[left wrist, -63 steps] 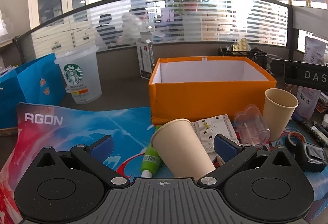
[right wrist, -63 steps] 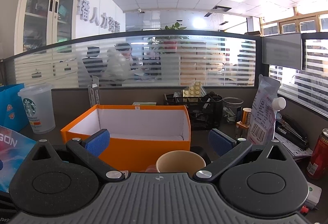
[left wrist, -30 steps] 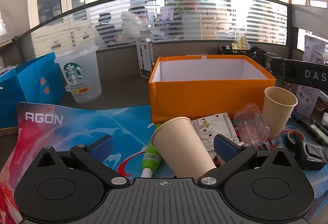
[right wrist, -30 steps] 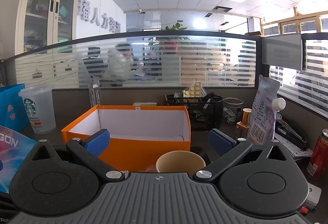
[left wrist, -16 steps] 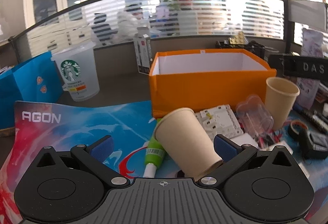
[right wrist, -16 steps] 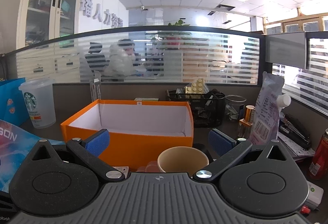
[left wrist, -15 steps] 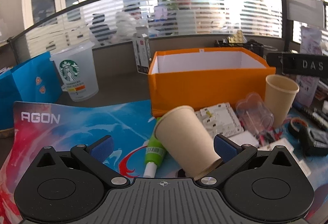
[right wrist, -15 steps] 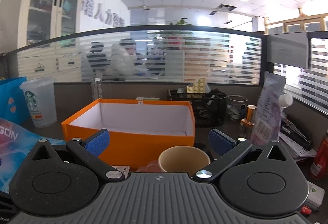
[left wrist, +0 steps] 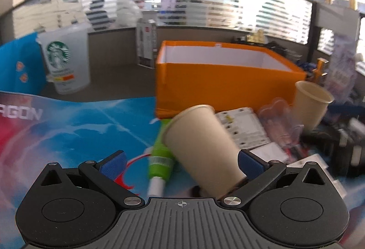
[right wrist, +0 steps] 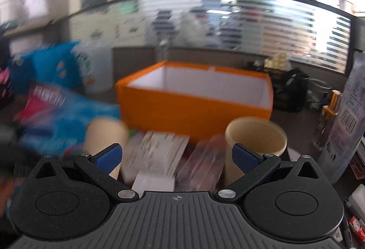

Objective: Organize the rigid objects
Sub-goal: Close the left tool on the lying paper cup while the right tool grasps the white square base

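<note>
Both grippers, left (left wrist: 180,163) and right (right wrist: 176,156), gape wide, having dipped toward the clutter; tilted paper cup (left wrist: 200,148) looks the likely first pick for the orange box (left wrist: 225,80).

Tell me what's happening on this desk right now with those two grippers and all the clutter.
A person is tidying loose items with a handheld gripper in each hand. The left gripper is open around a tipped paper cup lying on the colourful mat, beside a green tube. The right gripper is also open and holds nothing; an upright paper cup stands near its right finger. That view is blurred. The orange box behind looks empty from here, so nothing seems sorted yet.
</note>
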